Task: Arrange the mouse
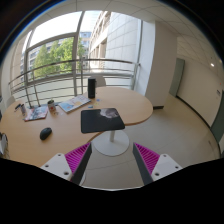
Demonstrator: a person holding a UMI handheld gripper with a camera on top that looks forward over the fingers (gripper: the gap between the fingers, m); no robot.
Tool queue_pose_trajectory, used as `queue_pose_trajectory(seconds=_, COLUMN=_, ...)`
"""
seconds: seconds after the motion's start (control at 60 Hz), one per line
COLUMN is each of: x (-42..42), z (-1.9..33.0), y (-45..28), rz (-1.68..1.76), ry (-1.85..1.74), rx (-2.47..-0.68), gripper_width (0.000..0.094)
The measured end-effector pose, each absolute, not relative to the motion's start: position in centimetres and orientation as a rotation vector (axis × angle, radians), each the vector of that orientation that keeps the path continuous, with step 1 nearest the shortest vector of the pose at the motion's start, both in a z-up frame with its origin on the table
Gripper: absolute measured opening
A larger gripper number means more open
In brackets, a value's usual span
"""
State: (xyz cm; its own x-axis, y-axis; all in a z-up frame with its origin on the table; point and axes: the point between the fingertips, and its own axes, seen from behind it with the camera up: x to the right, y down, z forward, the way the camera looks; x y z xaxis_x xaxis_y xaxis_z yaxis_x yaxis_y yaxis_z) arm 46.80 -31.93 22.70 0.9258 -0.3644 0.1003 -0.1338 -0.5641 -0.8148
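One mouse (109,120) sits on its dark mat (101,121) at frame centre, well beyond the spread, empty gripper (112,158).

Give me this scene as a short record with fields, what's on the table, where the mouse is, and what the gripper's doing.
surface: round wooden table
mouse: dark mouse on the bare tabletop, left of the mouse pad, apart from it
mouse pad: black mouse pad near the table's front edge, nothing on it
other items: magazines and a dark cylinder at the far side
gripper: gripper open, holding nothing, short of the table
task state: mouse not yet on the pad
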Motion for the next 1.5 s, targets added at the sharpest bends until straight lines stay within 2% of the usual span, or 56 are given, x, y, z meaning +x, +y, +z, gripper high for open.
queue_pose_trajectory(seconds=0.217, x=46.4, z=20.5, y=-32.2, rz=-0.287, ry=0.35, rx=-2.198, gripper_width=0.0848)
queue_pose_trajectory(seconds=0.383, x=43.4, z=15.8, y=-31.8, rz=-0.258, ry=0.282, rx=-2.257, gripper_width=0.0842)
queue_pose_trajectory(seconds=0.483, x=38.8, z=11.9, y=-30.8, rz=-0.203, ry=0.228, rx=-2.31, gripper_width=0.0844)
queue_pose_trajectory(seconds=0.65, x=28.1, z=6.3, y=-26.2, rz=-0.071, ry=0.096, rx=-2.337, gripper_width=0.0846)
queue_pose_trajectory(seconds=0.867, x=16.8, z=2.8, y=-15.0, rz=0.031, ry=-0.023, rx=-2.262, gripper_width=0.0845)
queue_pose_trajectory(seconds=1.05, x=12.9, z=-0.1, y=-5.9, rz=0.048, ry=0.01, rx=-2.259, gripper_width=0.0848)
queue_pose_trajectory(seconds=1.217, x=12.4, z=-1.4, y=-1.2, rz=-0.001, ry=0.057, rx=-2.265, gripper_width=0.0838)
queue_pose_trajectory(seconds=1.3, x=12.5, z=-1.4, y=0.6, rz=-0.025, ry=0.066, rx=-2.258, gripper_width=0.0787)
queue_pose_trajectory(seconds=1.4, x=12.4, z=-1.4, y=1.9, rz=-0.047, ry=0.063, rx=-2.251, gripper_width=0.0542)
queue_pose_trajectory(seconds=1.5, x=12.0, z=-1.5, y=2.5, rz=-0.032, ry=0.016, rx=-2.246, gripper_width=0.0495)
